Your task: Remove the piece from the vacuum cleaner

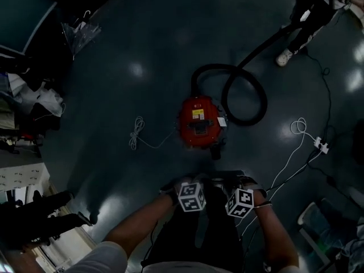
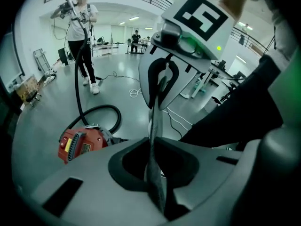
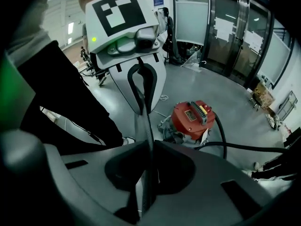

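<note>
The red vacuum cleaner (image 1: 198, 122) sits on the dark floor, its black hose (image 1: 244, 95) looping away to the upper right. It also shows in the left gripper view (image 2: 80, 144) and the right gripper view (image 3: 194, 118), well beyond the jaws. Both grippers are held high and close together near my body, their marker cubes (image 1: 192, 196) (image 1: 240, 202) side by side. My left gripper (image 2: 157, 102) is shut, fingers pressed flat with nothing between them. My right gripper (image 3: 143, 107) is shut the same way. Each view shows the other gripper close in front.
A person (image 2: 80, 22) stands at the far end holding the hose's wand. A white cable (image 1: 136, 132) lies left of the vacuum, and a power strip (image 1: 322, 147) with cords lies to the right. Cluttered shelves (image 1: 23, 107) line the left. Glass doors (image 3: 230, 32) stand behind.
</note>
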Demonstrator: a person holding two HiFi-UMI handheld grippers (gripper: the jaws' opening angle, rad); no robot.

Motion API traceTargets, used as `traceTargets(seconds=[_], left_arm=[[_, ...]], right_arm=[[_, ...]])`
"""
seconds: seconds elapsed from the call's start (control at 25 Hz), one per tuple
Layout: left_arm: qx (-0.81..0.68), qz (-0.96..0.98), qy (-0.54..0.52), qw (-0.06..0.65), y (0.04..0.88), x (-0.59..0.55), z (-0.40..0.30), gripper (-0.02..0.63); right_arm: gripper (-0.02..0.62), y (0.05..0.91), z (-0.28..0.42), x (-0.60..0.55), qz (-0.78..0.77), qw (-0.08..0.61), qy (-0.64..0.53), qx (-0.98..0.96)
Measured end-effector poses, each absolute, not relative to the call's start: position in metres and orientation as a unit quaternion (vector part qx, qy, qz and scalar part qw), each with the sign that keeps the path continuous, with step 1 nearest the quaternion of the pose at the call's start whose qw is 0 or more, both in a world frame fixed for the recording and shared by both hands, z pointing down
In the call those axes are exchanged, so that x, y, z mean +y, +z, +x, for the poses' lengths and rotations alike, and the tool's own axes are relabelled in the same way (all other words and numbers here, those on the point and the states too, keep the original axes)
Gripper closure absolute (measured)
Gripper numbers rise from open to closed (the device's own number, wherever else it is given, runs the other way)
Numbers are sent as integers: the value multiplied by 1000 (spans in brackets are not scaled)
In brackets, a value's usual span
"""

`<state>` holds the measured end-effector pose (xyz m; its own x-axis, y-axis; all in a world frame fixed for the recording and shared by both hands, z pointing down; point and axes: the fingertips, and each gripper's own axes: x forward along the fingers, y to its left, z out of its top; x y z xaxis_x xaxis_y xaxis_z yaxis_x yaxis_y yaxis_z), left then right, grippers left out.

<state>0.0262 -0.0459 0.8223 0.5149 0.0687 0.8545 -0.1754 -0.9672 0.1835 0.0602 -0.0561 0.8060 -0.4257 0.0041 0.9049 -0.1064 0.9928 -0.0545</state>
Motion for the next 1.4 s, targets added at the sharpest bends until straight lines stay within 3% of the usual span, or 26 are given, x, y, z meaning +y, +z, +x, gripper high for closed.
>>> traceTargets(seconds=[0.76, 1.4], left_arm=[[93, 877, 457, 118, 509, 10, 7, 574], [112, 878, 454, 99, 463, 17, 9, 574]], right_arm=[[552, 483, 38, 4, 39, 477, 104, -872], [555, 442, 41, 16, 34, 454, 107, -884]])
